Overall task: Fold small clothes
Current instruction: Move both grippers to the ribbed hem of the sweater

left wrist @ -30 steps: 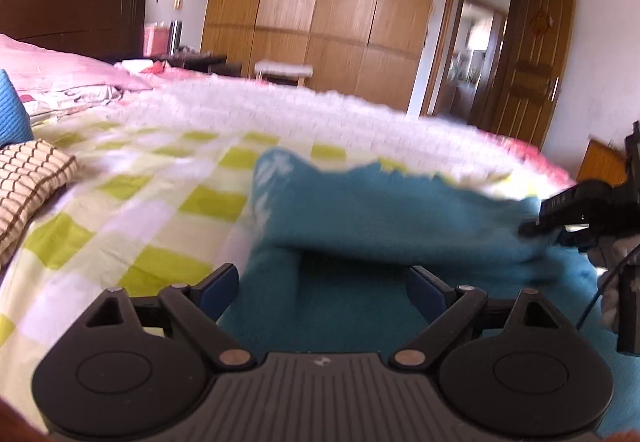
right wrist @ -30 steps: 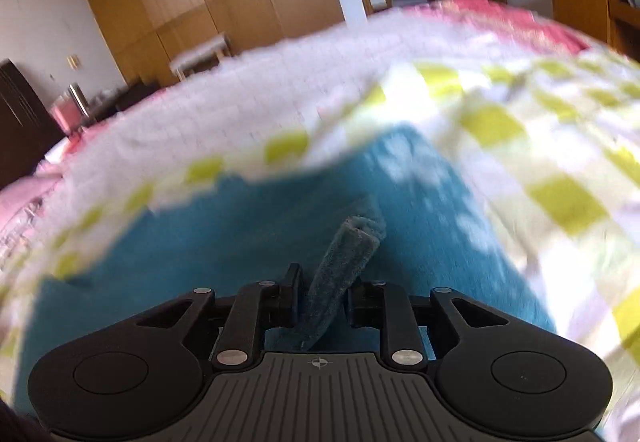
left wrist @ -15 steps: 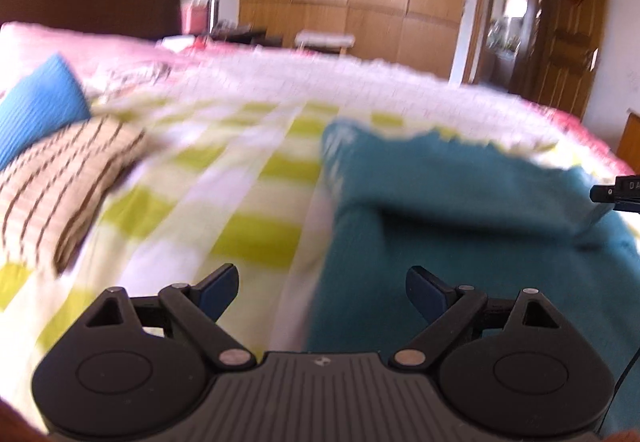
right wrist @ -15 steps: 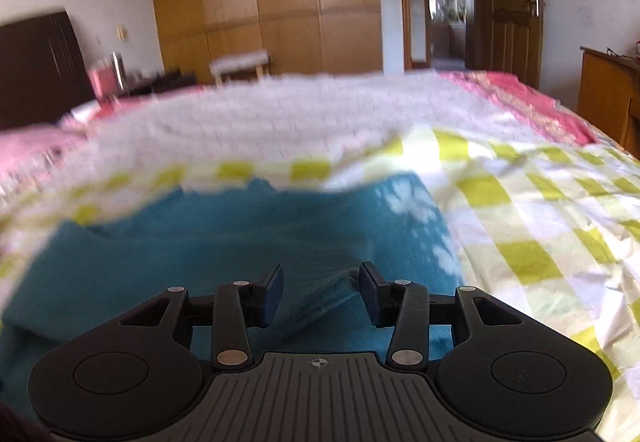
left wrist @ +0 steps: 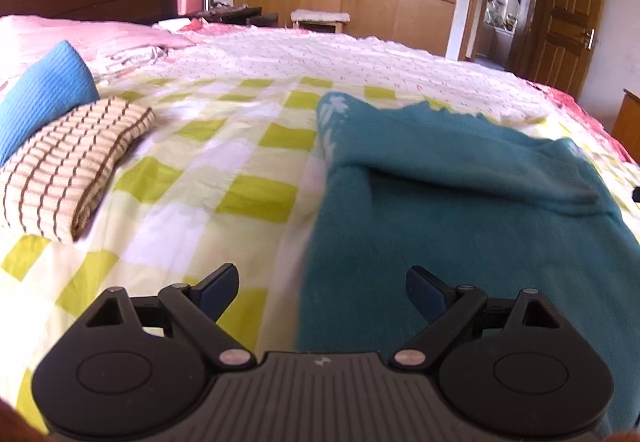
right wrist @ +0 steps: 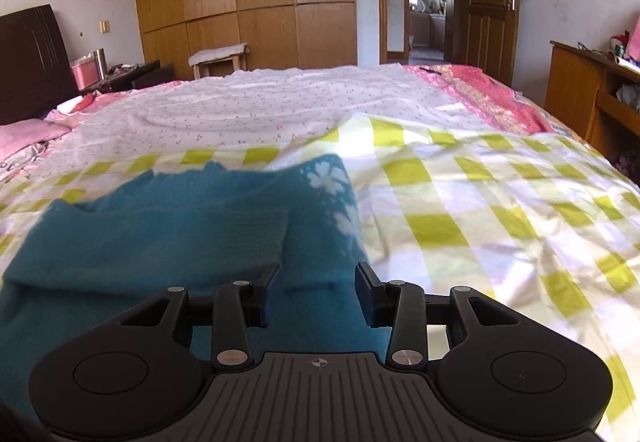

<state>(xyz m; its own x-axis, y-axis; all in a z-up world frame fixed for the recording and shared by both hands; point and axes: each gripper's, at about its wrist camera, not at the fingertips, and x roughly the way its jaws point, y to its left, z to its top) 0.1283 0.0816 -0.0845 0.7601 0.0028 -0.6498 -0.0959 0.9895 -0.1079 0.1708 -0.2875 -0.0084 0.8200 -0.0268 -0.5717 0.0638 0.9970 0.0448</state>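
With fingers [right wrist: 366, 288] parted, right gripper [right wrist: 318, 288] empty

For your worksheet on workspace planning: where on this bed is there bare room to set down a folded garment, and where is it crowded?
Free: the checked sheet between the striped folded cloth and the teal sweater, and the wide stretch right of the sweater in the right wrist view. Crowded: the left edge, where the striped cloth sits beside a blue cloth.
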